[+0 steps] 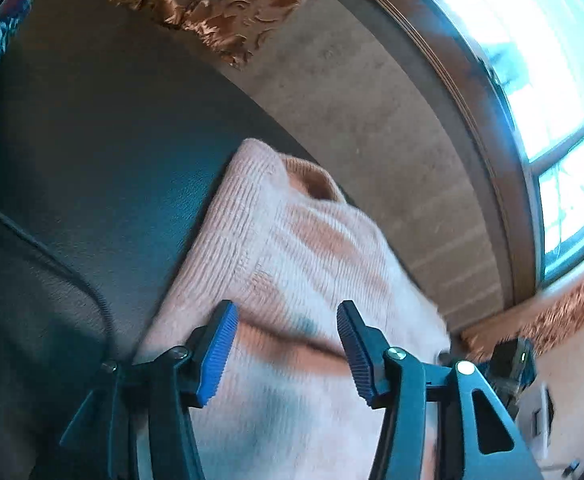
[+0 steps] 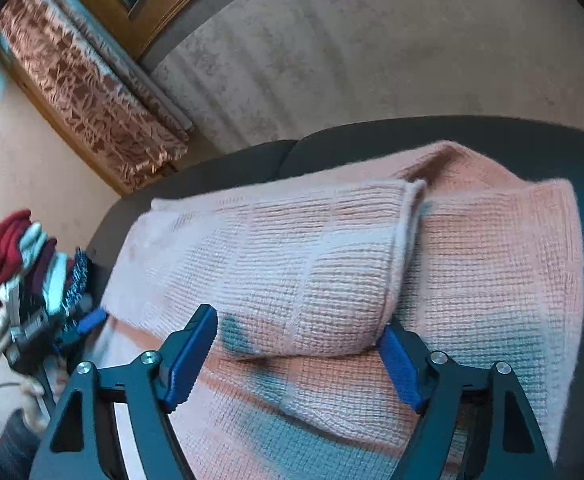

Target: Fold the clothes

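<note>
Pink ribbed knit, a sweater [image 2: 332, 264], lies across a dark sofa seat [image 1: 91, 140] and fills the space ahead of both grippers. The right gripper [image 2: 298, 354] has its jaws spread wide and grips nothing; a rolled fold of the sweater sits between its blue pads [image 2: 189, 356], its rounded end just past the fingertips. Beyond that fold the sweater's far edge runs along the dark seat, and past the seat a grey wall [image 2: 372, 40] rises.

The left gripper [image 1: 287, 350] is likewise parted with nothing clamped, the knit spread under and between its fingers [image 1: 215, 354]. Ahead of those fingertips the sweater narrows to a corner with a darker orange opening, and its outer-left edge lies on bare seat that stretches well away to the left. To the right of the fingers the cloth drops off near the wall and a window [image 1: 532, 60].

No container shows. Left of the right gripper's fingers, a stack of clothes [image 2: 23, 276] in red, white and dark colours sits beside the sofa's end, blurred. A brown patterned curtain [image 2: 91, 92] hangs beyond it.
</note>
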